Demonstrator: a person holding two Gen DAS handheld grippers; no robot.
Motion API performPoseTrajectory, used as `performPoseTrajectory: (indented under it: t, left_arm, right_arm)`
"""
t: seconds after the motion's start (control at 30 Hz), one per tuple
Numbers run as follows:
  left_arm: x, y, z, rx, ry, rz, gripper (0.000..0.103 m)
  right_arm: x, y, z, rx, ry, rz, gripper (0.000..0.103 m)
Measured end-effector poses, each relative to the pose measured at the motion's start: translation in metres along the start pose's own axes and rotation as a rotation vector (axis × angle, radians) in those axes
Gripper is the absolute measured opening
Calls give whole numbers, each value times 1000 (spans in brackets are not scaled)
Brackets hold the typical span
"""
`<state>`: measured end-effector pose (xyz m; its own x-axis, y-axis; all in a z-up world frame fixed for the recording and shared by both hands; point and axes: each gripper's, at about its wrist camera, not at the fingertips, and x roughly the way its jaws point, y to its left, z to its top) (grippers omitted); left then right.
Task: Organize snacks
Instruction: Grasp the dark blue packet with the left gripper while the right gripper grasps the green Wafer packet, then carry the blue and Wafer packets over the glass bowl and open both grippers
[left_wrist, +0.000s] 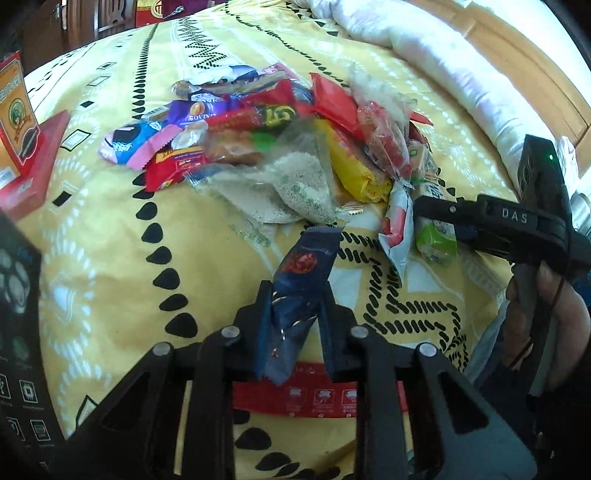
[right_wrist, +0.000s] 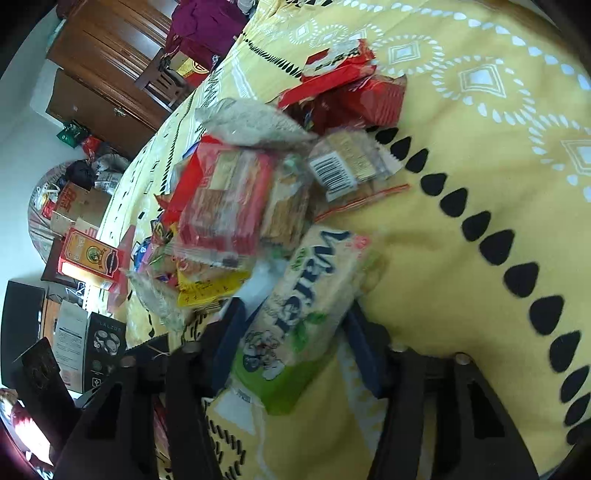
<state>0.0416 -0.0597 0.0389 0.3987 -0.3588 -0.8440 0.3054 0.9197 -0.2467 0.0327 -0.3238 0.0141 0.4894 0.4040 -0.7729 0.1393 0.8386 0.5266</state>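
The left gripper (left_wrist: 295, 295) pointed steeply downward, its 2 fingers (left_wrist: 263, 301) drawn close together and clamped on a dark blue packet (left_wrist: 295, 291) that stood up between them. The right gripper (right_wrist: 291, 332) also tilted downward, reaching in from the right side of the left wrist view, where its black body (left_wrist: 509, 221) lay roughly level across the frame. Its 2 fingers (right_wrist: 231, 332) stood partly apart on either side of a cream and green wafer packet (right_wrist: 299, 317); whether the pads pressed on it could not be told. A hand (left_wrist: 546, 314) gripped the right gripper's handle from below.
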Motion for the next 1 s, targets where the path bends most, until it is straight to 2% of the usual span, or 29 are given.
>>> performPoseTrajectory:
  t: [0.17, 0.23, 0.3, 0.37, 0.43, 0.53, 0.6, 0.67, 0.8, 0.83, 0.87, 1.0]
  left_arm:
    - [-19, 3, 1, -22, -40, -4, 24]
    - [-32, 6, 2, -44, -67, -17, 24]
    - [-44, 9, 2, -55, -96, -16, 24]
    - [-51, 11, 2, -60, -113, -7, 24]
    - [-53, 14, 1, -71, -107, 8, 24]
    - [-55, 20, -6, -98, -94, 9, 24]
    - [-53, 22, -10, -105, -83, 10, 24]
    - [-51, 24, -13, -120, -73, 6, 24]
    - [-47, 25, -14, -126, -61, -6, 24]
    - [-48, 24, -14, -125, -63, -6, 24]
    - [-50, 24, -14, -127, -70, -4, 24]
    - [-78, 29, -9, -138, -162, 29, 24]
  right_arm:
    - [-27, 11, -9, -83, -38, -5, 47]
    - [-44, 14, -13, -103, -66, 13, 41]
    - [-60, 19, -17, -122, -97, 30, 26]
    - [-68, 29, -21, -167, -109, 21, 26]
    - [-62, 31, -22, -195, -81, 4, 26]
    - [-50, 15, -22, -163, -32, -48, 30]
    - [-42, 12, -27, -178, 13, -68, 44]
    - [-36, 12, -35, -199, 47, -87, 47]
    - [-30, 14, -40, -225, 48, -120, 45]
    - [-30, 15, -41, -233, 43, -130, 40]
    - [-31, 16, -42, -245, 32, -143, 26]
    - [-50, 41, -41, -311, -55, -126, 26]
